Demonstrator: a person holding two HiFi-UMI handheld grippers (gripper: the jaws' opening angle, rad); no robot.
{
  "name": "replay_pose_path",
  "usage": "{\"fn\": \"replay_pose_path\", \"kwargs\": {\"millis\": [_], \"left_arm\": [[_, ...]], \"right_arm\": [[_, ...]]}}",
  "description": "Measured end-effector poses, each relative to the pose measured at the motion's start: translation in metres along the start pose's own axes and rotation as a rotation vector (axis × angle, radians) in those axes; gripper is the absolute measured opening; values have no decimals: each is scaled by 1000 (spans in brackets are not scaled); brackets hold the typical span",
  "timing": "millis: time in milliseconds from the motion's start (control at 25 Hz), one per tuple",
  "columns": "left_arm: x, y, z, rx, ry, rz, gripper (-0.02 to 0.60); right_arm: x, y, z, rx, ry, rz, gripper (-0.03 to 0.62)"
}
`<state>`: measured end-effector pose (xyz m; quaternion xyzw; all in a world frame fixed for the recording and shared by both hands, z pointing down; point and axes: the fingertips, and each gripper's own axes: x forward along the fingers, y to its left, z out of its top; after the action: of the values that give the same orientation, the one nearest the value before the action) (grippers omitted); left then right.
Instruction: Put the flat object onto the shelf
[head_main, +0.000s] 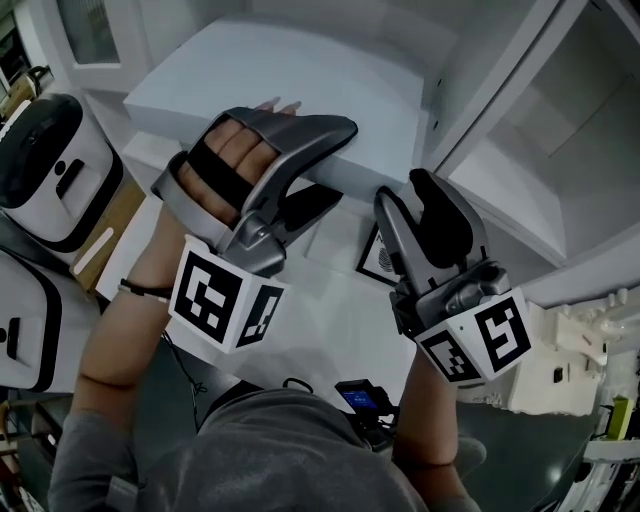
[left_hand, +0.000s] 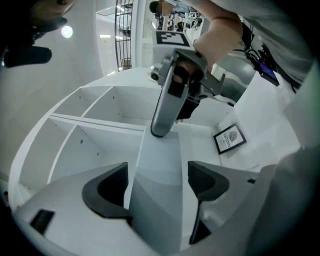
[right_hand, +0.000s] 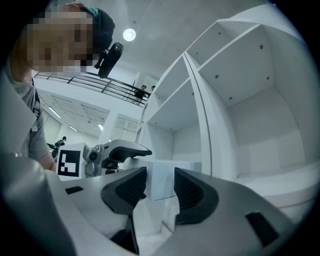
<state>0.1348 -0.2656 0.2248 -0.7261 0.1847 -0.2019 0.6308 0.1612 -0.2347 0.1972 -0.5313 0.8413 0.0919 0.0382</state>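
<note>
Right tongs clamped edge of flat board, bearing it. Left tongs stood wide open, board between jaws, ungripped; judged regripping for steadier feed. Shelf at frame right, board not yet in.

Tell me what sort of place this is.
Probably a large indoor lab or test hall: a bare white shelf unit, an upper-level railing under a ceiling light, and white equipment cases alongside.
</note>
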Motion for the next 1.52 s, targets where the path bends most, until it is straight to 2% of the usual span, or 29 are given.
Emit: {"fn": "replay_pose_path", "kwargs": {"millis": [120,440,680,800,920,960,1000,1040,1240,1400,1520], "left_arm": [[-5,3,2,-21,-20,4,367],[3,5,-1,-5,-116,16,367],[-14,15,13,-24,-210,93,370],[-29,17,18,-53,-221,112,368],[-40,23,9,-162,-202,130,354],[-45,28,4,-208,-201,157,300],[-51,33,-1,-256,-203,191,203],[-57,38,-7,-304,-200,218,139],[-70,49,-38,-566,-141,242,63],[-79,54,-55,-758,-112,290,14],[-86,60,-63,-918,-122,333,8]], "right_arm": [[2,-1,-2,1,2,-5,178],[6,6,-4,0,8,2,179],[7,0,-6,-10,17,-29,178],[8,-1,-6,-8,18,-35,178],[8,-2,-5,-7,15,-37,178],[8,-1,-4,-7,14,-36,178],[9,-1,-4,-8,12,-36,178],[9,0,-3,-9,11,-36,178],[9,1,0,-35,17,-48,178],[9,1,6,-76,18,-72,178],[8,3,11,-121,17,-95,178]]}}
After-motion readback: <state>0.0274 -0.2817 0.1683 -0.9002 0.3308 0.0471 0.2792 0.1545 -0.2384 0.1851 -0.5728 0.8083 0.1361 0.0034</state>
